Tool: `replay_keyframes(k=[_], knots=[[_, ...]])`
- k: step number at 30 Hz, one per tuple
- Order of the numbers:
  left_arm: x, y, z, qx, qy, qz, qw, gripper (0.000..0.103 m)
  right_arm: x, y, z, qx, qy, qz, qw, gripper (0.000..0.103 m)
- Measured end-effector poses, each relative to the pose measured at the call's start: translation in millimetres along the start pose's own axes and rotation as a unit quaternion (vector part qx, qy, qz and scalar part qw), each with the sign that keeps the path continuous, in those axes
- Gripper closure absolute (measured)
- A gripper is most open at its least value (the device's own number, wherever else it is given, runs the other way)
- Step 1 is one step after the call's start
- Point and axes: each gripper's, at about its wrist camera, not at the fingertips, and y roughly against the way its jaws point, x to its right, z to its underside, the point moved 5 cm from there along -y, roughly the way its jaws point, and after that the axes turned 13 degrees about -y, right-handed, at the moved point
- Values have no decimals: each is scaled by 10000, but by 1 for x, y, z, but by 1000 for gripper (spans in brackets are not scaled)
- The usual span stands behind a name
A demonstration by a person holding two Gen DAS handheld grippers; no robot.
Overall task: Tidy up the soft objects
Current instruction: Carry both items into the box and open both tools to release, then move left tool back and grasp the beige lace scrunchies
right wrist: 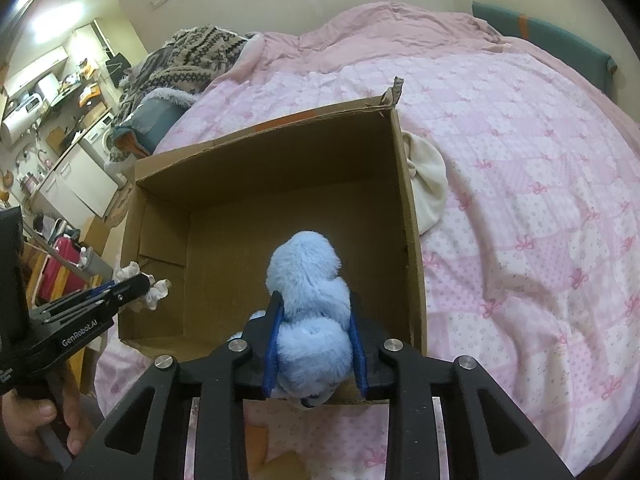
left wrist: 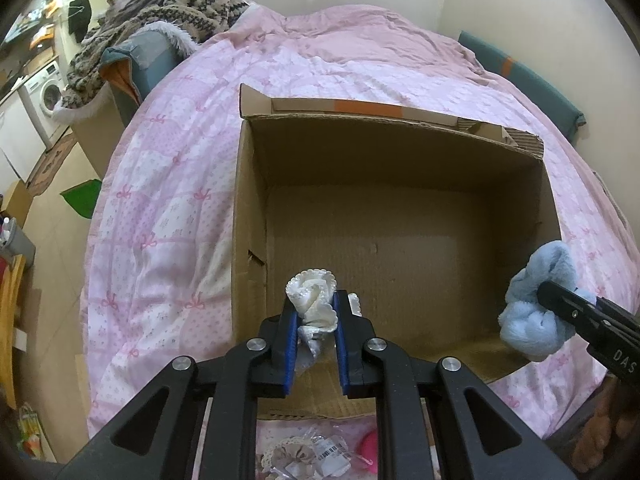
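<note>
An open cardboard box (left wrist: 400, 152) stands on the pink bed; its inside shows bare cardboard. My left gripper (left wrist: 314, 300) is shut on a white lace-trimmed cloth (left wrist: 314, 294) and holds it over the box's near left edge. My right gripper (right wrist: 314, 304) is shut on a fluffy light-blue plush (right wrist: 304, 276) over the box's (right wrist: 264, 160) near right part. The plush also shows at the right edge of the left wrist view (left wrist: 532, 312). The white cloth shows at the left of the right wrist view (right wrist: 154, 288).
A cream soft item (right wrist: 428, 184) lies on the pink quilt (right wrist: 520, 200) just right of the box. A lace item (left wrist: 288, 456) and something pink (left wrist: 368, 450) lie before the box. A patterned blanket (left wrist: 176, 4) is piled at the bed's far left.
</note>
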Motion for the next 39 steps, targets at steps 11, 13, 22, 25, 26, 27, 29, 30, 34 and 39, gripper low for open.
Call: replay_keyframes(k=[11, 13, 22, 25, 26, 27, 29, 30, 34, 39], knots=[[3, 3, 0, 22, 3, 107, 9999, 83, -4, 5, -1, 89, -118, -153, 9998, 37], [4, 5, -1, 50, -17, 134, 9999, 77, -2, 14, -7, 360, -211, -212, 9989, 35], [8, 21, -8, 354, -74, -36, 9993, 29, 3, 15, -12, 353, -497, -304, 9977, 16], [7, 22, -7, 348, -74, -76, 9993, 29, 3, 12, -11, 302, -517, -345, 9976, 6], [6, 23, -8, 345, -63, -76, 9994, 29, 2, 12, -10, 286, -499, -323, 9978, 6], [4, 23, -8, 343, -45, -81, 9994, 29, 2, 12, -9, 267, -479, -314, 9980, 6], [1, 24, -7, 336, 2, -96, 9994, 29, 2, 12, -8, 245, -477, -336, 9980, 6], [-1, 24, -7, 337, 23, -99, 9994, 29, 1, 12, -8, 240, -475, -350, 9980, 6], [-9, 29, -4, 338, 107, -176, 9992, 29, 2, 13, -7, 231, -482, -332, 9980, 6], [-18, 44, 0, 367, 187, -215, 9989, 29, -1, 19, -1, 222, -400, -327, 9984, 6]])
